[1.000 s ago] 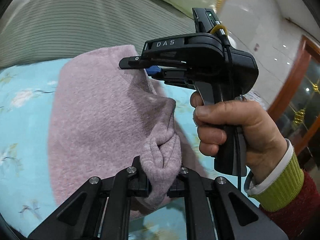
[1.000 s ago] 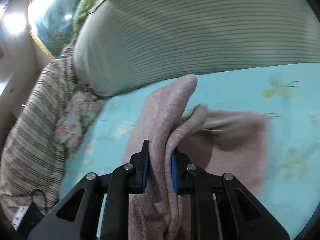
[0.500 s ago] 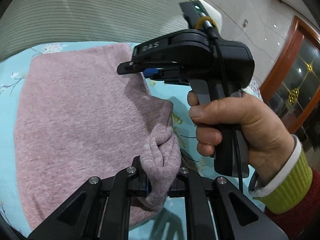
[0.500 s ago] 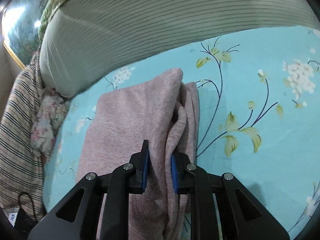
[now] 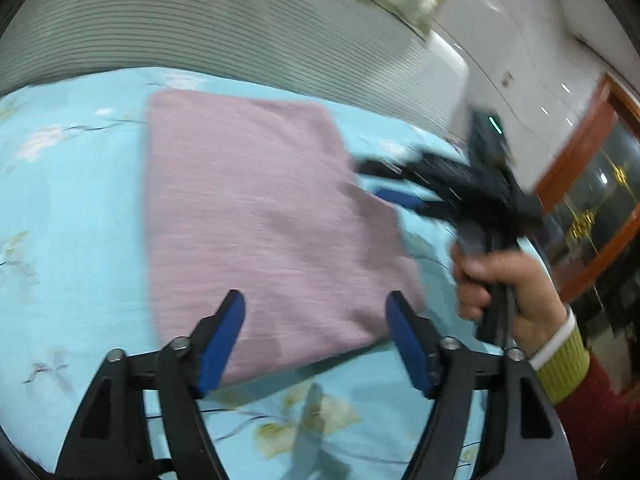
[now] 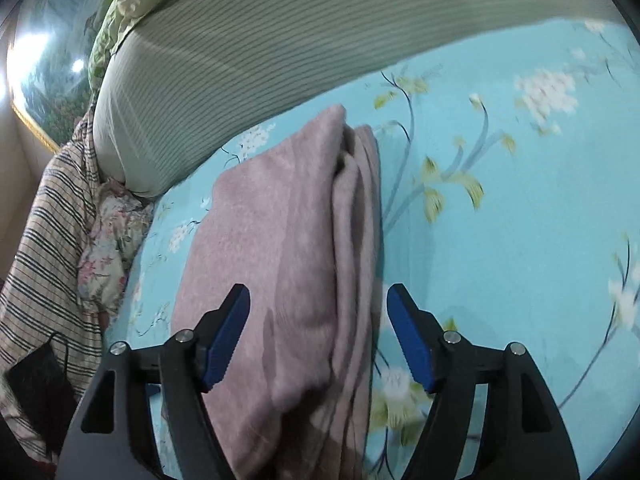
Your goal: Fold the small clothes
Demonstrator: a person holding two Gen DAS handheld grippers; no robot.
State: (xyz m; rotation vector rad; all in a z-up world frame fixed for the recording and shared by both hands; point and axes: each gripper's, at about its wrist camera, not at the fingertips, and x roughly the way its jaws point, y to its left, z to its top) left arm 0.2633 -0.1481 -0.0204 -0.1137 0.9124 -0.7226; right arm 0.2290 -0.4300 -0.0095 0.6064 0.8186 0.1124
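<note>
A pink knitted garment lies folded flat on the light blue floral sheet. My left gripper is open and empty, just above the garment's near edge. My right gripper is open and empty too, over the garment's stacked folded edge. In the left wrist view the right gripper shows blurred at the garment's right side, held by a hand.
A grey-green striped cushion runs along the back of the sheet. A striped cloth and a small floral fabric piece lie at the left in the right wrist view. A wooden door frame stands far right.
Both grippers have opened and let go of the pink garment, which now lies flat and folded. Both have pulled back a little from it.
</note>
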